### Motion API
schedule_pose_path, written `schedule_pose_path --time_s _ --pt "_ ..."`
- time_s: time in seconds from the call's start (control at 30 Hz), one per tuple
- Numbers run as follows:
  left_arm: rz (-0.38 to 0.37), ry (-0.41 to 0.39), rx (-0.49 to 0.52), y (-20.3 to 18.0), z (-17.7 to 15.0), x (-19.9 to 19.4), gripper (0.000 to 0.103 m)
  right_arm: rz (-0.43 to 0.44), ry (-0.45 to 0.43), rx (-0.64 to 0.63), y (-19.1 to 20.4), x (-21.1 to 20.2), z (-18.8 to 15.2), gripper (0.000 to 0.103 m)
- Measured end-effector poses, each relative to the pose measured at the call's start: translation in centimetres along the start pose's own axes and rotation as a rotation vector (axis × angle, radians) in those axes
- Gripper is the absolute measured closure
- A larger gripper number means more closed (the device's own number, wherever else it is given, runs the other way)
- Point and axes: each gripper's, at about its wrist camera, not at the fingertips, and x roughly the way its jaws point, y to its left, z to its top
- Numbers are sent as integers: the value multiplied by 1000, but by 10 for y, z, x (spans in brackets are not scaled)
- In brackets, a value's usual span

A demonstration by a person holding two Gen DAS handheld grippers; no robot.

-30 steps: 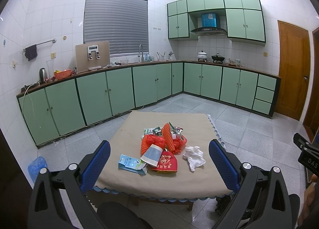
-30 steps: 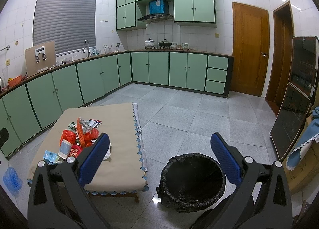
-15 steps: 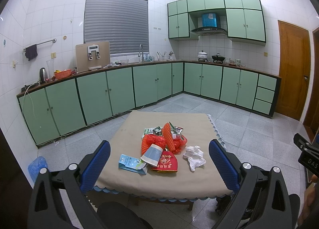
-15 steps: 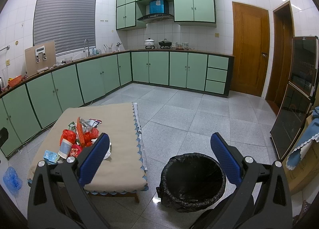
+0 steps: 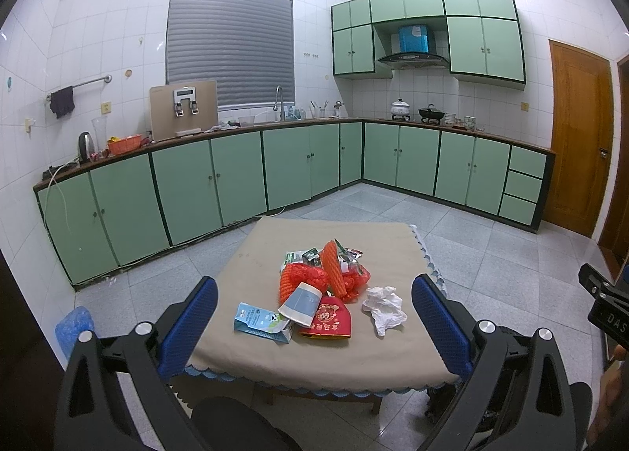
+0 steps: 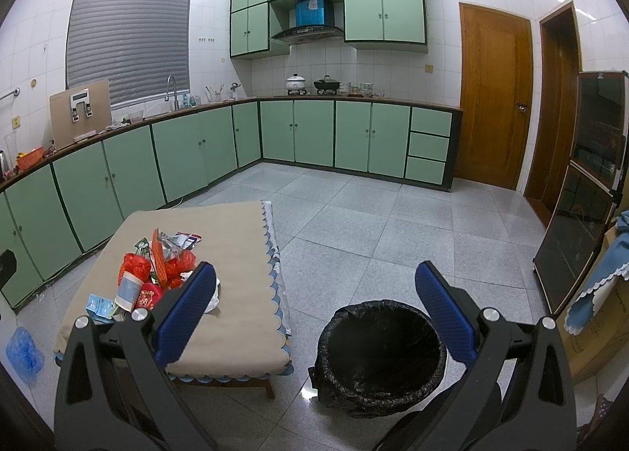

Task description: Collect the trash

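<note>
The left claw [image 5: 314, 327] is spread wide and holds nothing; it hangs above the near edge of the low desk [image 5: 354, 368], which has a tan cloth on it. The trash lies in a small pile near the middle of the desk. From left to right there is a blue carton [image 5: 262, 323] lying flat, a paper cup [image 5: 301, 304] tipped on its side and leaning on the carton, a red packet [image 5: 327, 320] just beside the cup, and a crumpled white tissue [image 5: 383, 308] a little apart on the right. Behind them sits an orange net [image 5: 314, 274] with some wrappers. The right claw [image 6: 314, 311] is also spread wide and holds nothing. Below it, on the floor just right of the desk, stands a bin [image 6: 381, 356] with a black bag in it.
</note>
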Motion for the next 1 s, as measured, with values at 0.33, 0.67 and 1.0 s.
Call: schedule_pose_path --time_s 0.33,0.67,1.0 --pt "6 12 -2 2 -7 5 6 3 8 -10 5 6 -3 5" --pt "7 61 11 12 -23 22 6 118 75 -47 23 37 -8 5" --pt "22 171 -25 49 -58 64 6 302 208 -117 76 99 -27 5"
